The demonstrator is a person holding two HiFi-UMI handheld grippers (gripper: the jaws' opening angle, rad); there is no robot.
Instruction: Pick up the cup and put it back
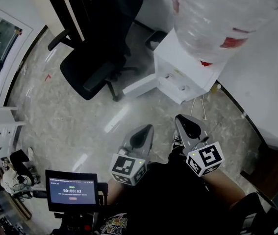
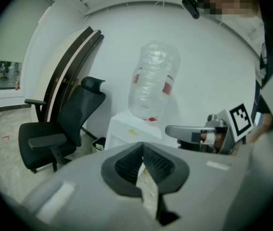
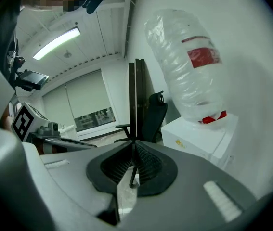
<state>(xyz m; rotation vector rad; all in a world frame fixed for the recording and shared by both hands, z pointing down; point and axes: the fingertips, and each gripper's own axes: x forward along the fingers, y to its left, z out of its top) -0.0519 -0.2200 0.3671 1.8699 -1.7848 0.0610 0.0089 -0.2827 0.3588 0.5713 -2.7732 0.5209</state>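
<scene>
Closest in the head view is a small screen (image 1: 72,190), low beside the person's dark clothing. Ahead, the left tongs (image 1: 143,131) and right tongs (image 1: 184,121) point across the floor (image 1: 80,121) toward a water dispenser (image 1: 185,77) against the wall, with an office chair (image 1: 97,58) beyond.

Left gripper view: its tips meet, gripping nothing.

Right gripper view: also closed to a thin slit, empty.

No cup appears in any view, so I judge nothing is done yet: finding, lifting and returning it all remain.
</scene>
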